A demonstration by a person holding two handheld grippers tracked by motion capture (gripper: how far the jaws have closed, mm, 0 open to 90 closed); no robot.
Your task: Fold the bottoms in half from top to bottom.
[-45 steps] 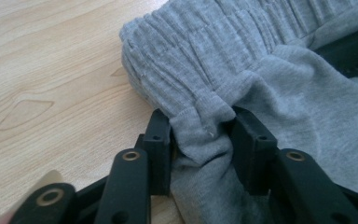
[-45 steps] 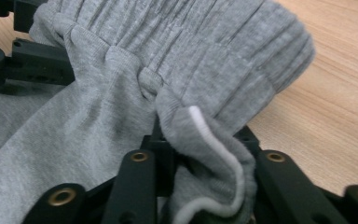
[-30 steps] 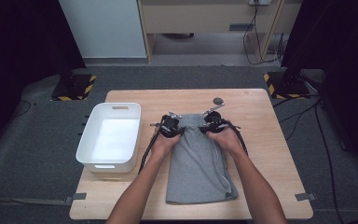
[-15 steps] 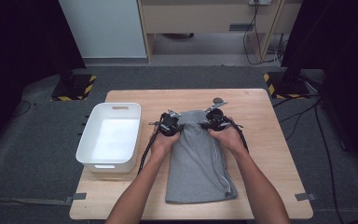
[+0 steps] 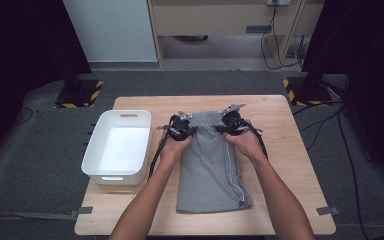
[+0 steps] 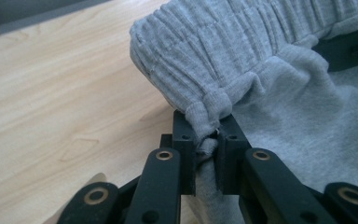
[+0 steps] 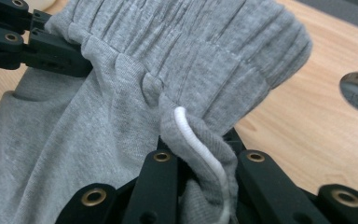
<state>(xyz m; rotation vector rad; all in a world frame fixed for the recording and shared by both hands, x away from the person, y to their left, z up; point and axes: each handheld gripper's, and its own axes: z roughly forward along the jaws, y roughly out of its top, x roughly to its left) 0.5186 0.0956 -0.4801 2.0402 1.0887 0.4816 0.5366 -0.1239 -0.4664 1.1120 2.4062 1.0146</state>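
On table (image 5: 280,125), shorts (image 5: 212,170) lengthwise, waistband farthest.

The grey shorts (image 5: 211,165) are a heathered mid grey, ribbed at the waistband, with a white drawstring (image 7: 200,154) lying between the right gripper (image 7: 204,154)'s black jaws. The left gripper (image 6: 209,140) is black too, with 2 brass-coloured rivets on each arm. Left of the left gripper stands a plain white bin (image 5: 93,159). Under both grippers the table (image 5: 290,165) is pale wood with a light grain.
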